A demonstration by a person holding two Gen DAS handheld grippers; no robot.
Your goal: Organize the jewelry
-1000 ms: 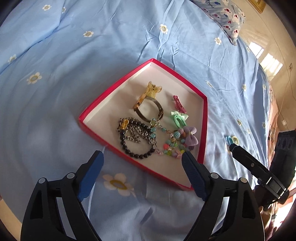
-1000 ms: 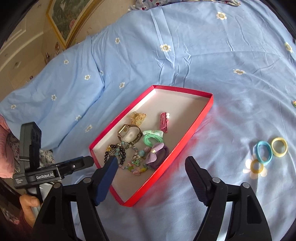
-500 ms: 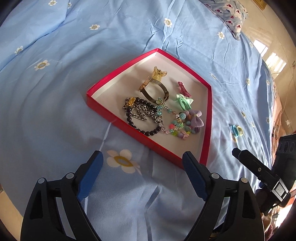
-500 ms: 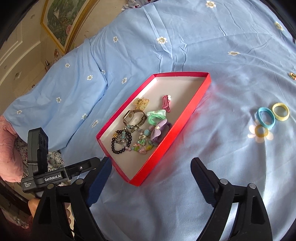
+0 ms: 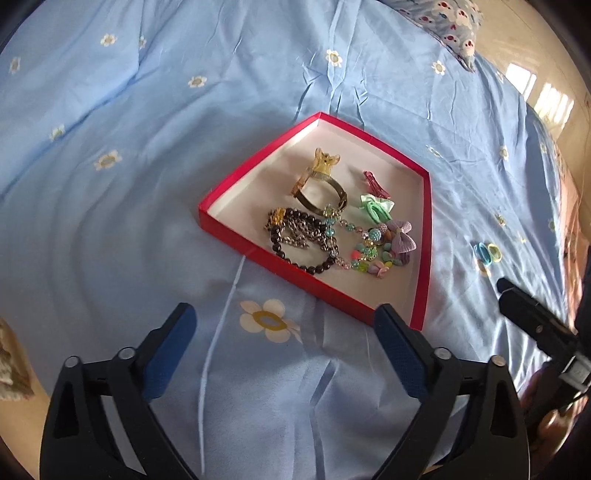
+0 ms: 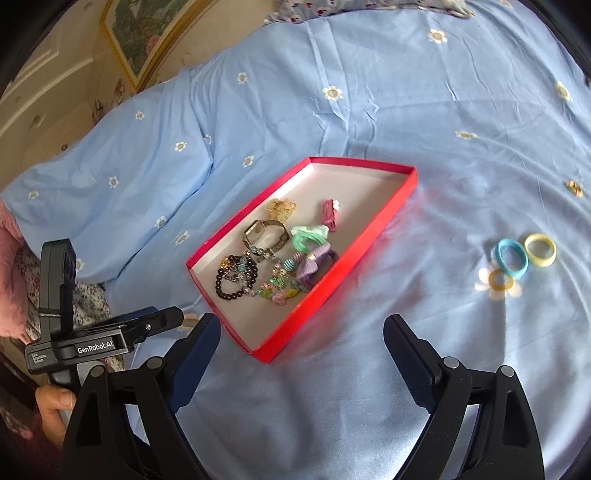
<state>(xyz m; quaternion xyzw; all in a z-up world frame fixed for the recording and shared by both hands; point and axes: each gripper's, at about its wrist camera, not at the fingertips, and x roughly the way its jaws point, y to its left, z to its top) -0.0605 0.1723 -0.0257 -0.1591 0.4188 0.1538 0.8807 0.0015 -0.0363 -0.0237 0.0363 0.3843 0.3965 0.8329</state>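
A red tray (image 5: 236, 236) (image 6: 369, 236) lies on the blue bedspread and holds several pieces: a black bead bracelet (image 5: 295, 258) (image 6: 227, 291), a gold bangle (image 5: 325, 192) (image 6: 267, 230), a pink clip (image 5: 375, 184) (image 6: 330, 212), a green hair tie (image 5: 376, 208) (image 6: 308, 238), a purple bow (image 5: 400, 238) (image 6: 314, 264) and a colourful bead string (image 5: 365, 258). A blue hair tie (image 6: 511, 258) and a yellow hair tie (image 6: 540, 250) lie on the bedspread right of the tray. My left gripper (image 5: 282, 332) is open and empty before the tray. My right gripper (image 6: 301, 343) is open and empty above the tray's near corner.
A small gold item (image 6: 575, 188) lies on the bedspread at far right. A patterned pillow (image 5: 443, 22) is at the bed's head. A framed picture (image 6: 147, 33) hangs on the wall. The bed edge (image 5: 22, 369) is at lower left.
Both grippers have pulled back from the tray, so it looks smaller and farther. Both stay open and empty. The jewelry has not moved.
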